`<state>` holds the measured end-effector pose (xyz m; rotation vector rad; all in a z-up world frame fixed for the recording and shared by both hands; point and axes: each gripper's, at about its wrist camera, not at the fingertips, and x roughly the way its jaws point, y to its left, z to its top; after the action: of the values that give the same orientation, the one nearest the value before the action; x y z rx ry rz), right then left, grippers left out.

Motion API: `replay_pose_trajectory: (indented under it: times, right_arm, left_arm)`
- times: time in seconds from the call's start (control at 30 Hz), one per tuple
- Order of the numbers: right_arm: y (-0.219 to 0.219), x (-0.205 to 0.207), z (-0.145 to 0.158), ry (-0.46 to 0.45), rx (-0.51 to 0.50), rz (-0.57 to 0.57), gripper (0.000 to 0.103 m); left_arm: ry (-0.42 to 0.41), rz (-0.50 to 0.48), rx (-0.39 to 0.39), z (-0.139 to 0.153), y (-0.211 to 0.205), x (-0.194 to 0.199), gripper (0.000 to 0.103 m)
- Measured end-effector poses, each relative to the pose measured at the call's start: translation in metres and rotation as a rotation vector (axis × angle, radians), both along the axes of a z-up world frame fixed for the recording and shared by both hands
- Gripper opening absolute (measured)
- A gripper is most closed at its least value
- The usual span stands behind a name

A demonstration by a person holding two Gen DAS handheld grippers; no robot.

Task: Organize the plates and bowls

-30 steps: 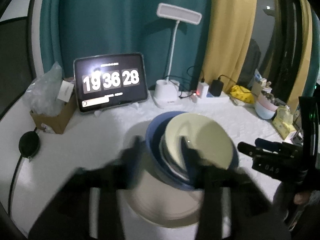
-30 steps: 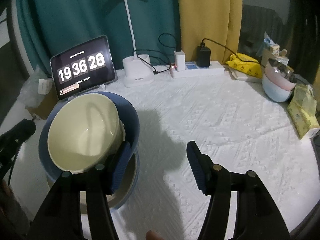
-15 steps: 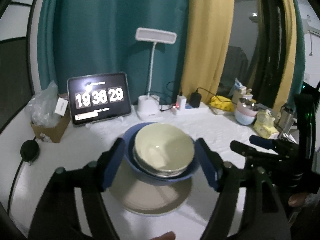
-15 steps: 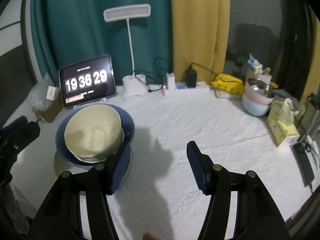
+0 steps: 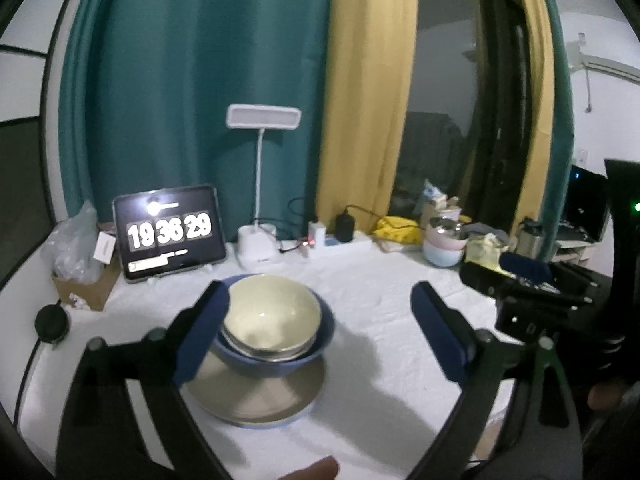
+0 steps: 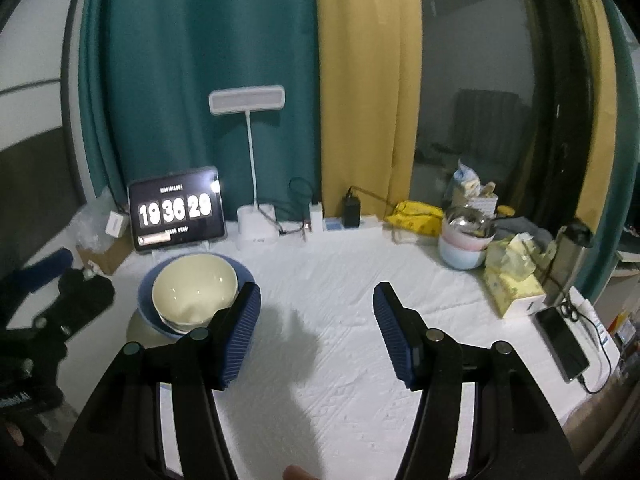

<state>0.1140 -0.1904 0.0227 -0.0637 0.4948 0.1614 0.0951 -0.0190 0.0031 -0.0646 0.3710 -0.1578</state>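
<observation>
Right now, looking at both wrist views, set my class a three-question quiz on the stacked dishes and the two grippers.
1. True or false: the cream ceramic bowl sits inside the blue bowl.
2. What lies under the blue bowl?
3. Which gripper holds a dish: A left gripper, B right gripper, C neither?

Key:
1. True.
2. A flat beige plate.
3. C; both are open and empty, the left's jaws having just been opening.

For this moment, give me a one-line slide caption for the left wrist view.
Open left claw, its jaws just opened, empty above a cream bowl nested in a blue bowl on a plate.
</observation>
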Motion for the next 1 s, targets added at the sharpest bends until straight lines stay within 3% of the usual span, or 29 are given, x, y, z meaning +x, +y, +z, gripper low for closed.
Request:
replay_pose_trajectory:
  times: [0.2,0.47,1.0]
  right_arm:
    - [-0.014,-0.026,0.021,-0.064,0.012,-0.012,0.062]
    - [-0.029,-0.05,0.044,-0.141,0.014,-0.021,0.062]
    - [-0.029,-0.059,0.055,-0.167,0.029,-0.021,0.062]
  left_arm:
    - [-0.046,0.012,0.024,0.016,-0.01,-0.02,0.093]
    - [-0.127,0.106,0.064,0.037,-0.017,-0.045,0.093]
    - [-0.13,0.151,0.056,0.049,-0.009,-0.059,0.093]
